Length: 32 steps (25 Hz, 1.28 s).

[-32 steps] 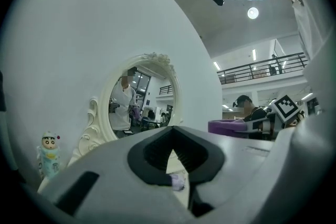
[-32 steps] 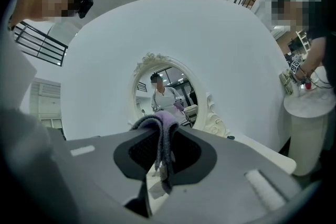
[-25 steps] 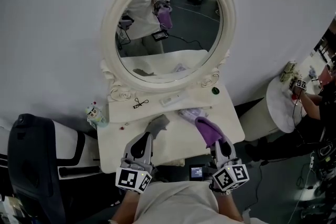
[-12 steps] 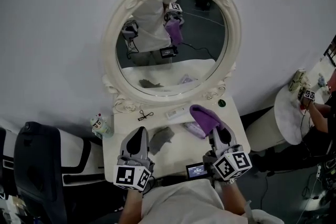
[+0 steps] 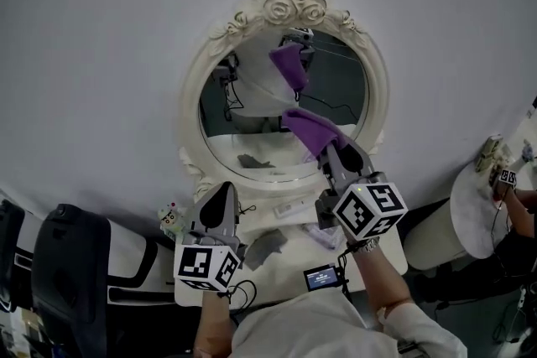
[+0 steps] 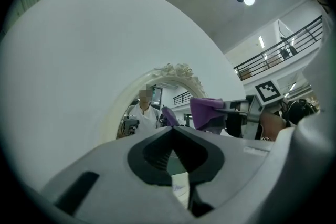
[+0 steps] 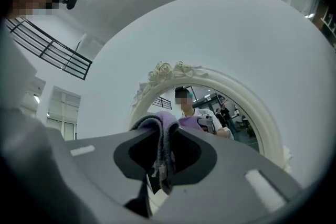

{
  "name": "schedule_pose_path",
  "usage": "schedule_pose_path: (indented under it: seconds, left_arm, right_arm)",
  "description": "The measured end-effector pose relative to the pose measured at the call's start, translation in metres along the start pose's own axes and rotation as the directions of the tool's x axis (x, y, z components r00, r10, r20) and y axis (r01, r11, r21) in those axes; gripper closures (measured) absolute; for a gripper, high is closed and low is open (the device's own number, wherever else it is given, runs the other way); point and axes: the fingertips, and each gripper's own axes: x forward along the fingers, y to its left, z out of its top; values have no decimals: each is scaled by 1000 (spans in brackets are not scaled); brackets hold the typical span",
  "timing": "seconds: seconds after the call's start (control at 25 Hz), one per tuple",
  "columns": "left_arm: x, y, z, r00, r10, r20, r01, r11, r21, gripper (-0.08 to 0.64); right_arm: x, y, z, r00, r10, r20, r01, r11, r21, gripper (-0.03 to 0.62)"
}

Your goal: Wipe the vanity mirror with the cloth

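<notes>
Cloth (image 7: 163, 120), purple, folded, clamped tight between the jaws of the right gripper (image 7: 167, 134), with a loose fringe hanging below the grip. In the head view the same cloth (image 5: 309, 130) juts up and left from the right gripper (image 5: 334, 153) and lies across the lower right of the glass; its reflection hangs just above it with a gap between, so contact with the glass is judged not yet made, though no view settles it. Left gripper (image 6: 172, 129): jaws closed on each other, nothing between them; in the head view the left gripper (image 5: 225, 195) is held low over the counter (image 5: 256, 222), below the frame. Vanity mirror (image 5: 247, 126): oval, upright against a pale wall at the back of the counter, cream frame topped with moulded roses. On the counter: one grey rag (image 5: 267, 246) between the two grippers, one small white object (image 5: 289, 210) near the frame's foot, and one small figurine (image 5: 172, 218) at the left edge. Step in hand, as judged: carrying the cloth to the glass, wiping not yet begun. Next move calls for pressing the cloth's flat fold onto the glass and sweeping it across in overlapping passes, with the hard jaw tips held off the surface.
</notes>
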Motion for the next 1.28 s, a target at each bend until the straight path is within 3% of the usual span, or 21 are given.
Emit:
schedule_pose_path:
  seconds: [0.32,0.72,1.0,1.28]
  left_arm:
    - [15,4,55,997,37,67,-42,997,70,558]
    - [-11,25,60,987,139,77,-146,985,88,558]
    - [-9,31,55,988,138,73,-143,987,79,559]
    - [31,2,40,999,10,52,-13,999,51,558]
  right_arm:
    - [86,25,46,999,42,30,-41,999,-26,540]
    - [140,60,57,994,95,58,-93,995,-38,538]
    - [153,39,65,995,25,93,-21,999,-44,538]
    - [130,-31,84,983,-129,133,140,987,-81,538]
